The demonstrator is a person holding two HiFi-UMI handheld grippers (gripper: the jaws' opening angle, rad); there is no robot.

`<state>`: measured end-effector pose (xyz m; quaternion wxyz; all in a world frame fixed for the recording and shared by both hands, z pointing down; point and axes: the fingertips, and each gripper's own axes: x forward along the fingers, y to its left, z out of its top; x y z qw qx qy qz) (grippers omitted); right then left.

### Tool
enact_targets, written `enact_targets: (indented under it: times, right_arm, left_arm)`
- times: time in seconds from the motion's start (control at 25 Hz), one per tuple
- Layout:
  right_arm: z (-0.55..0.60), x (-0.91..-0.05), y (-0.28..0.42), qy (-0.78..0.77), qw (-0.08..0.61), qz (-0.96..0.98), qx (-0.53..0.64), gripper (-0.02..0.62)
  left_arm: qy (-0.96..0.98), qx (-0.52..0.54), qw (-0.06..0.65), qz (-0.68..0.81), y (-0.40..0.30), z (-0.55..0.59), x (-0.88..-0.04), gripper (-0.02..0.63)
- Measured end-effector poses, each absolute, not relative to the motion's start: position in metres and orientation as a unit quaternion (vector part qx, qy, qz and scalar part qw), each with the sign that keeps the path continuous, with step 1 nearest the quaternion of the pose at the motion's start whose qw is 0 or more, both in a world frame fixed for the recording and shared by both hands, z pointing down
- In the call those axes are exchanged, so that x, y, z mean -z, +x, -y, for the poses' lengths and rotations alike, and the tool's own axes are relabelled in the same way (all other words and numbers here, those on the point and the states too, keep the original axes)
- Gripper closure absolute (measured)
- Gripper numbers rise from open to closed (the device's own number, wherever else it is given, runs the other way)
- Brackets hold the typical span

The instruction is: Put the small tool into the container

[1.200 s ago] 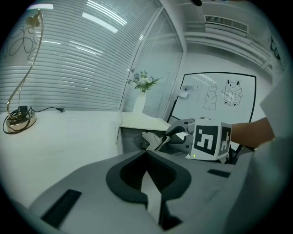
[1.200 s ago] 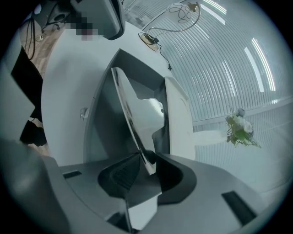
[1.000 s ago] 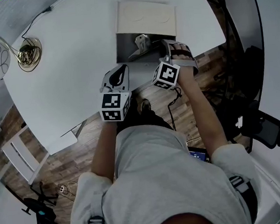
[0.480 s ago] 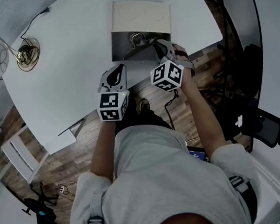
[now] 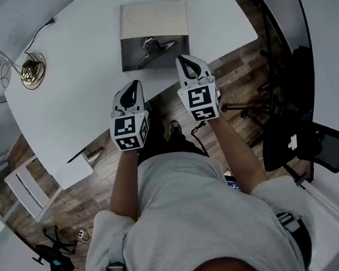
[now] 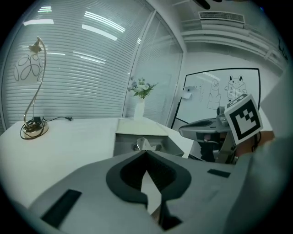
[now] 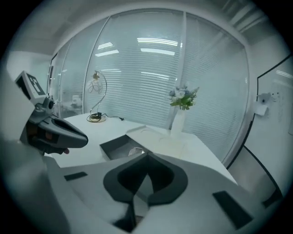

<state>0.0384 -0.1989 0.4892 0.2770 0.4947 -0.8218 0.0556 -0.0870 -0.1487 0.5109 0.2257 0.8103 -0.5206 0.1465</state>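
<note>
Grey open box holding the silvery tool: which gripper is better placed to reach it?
Right. The right gripper hovers by the near right corner of the grey open box; the left gripper hangs farther back. Both shut, empty.

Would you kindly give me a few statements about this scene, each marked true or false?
1. The tool lies inside the container. True.
2. The right gripper holds the tool. False: its jaws are together with nothing between them, and the tool is in the container.
3. The container's lid is closed. False: it stands open, tipped back on the far side.
4. A lamp stands on the table, to the left of the container. True.
5. The left gripper reaches into the container. False: it hangs near the table's near edge, short of the container, with its jaws together.
</note>
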Motion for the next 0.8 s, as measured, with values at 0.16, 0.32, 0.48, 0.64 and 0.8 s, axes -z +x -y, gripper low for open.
enact_targets:
  times: [0.16, 0.32, 0.48, 0.64, 0.8]
  right_arm:
    - [0.179, -0.469, 0.051, 0.516, 0.237, 0.820, -0.069, 0.569]
    - [0.161, -0.448, 0.059, 0.526, 0.207, 0.822, -0.067, 0.569]
    - [0.142, -0.421, 0.065, 0.534, 0.174, 0.826, -0.051, 0.569]
    - [0.131, -0.388, 0.071, 0.551, 0.143, 0.821, -0.038, 0.569]
    - [0.128, -0.352, 0.071, 0.555, 0.106, 0.824, -0.022, 0.569]
  left_arm:
    - [0.809, -0.145, 0.207, 0.531, -0.078, 0.137, -0.493, 0.583]
    - [0.810, -0.137, 0.191, 0.538, -0.071, 0.129, -0.472, 0.583]
    - [0.813, -0.125, 0.179, 0.539, -0.064, 0.120, -0.450, 0.583]
    - [0.815, -0.096, 0.170, 0.545, -0.057, 0.121, -0.418, 0.583]
    - [0.832, -0.079, 0.124, 0.535, -0.043, 0.130, -0.377, 0.583]
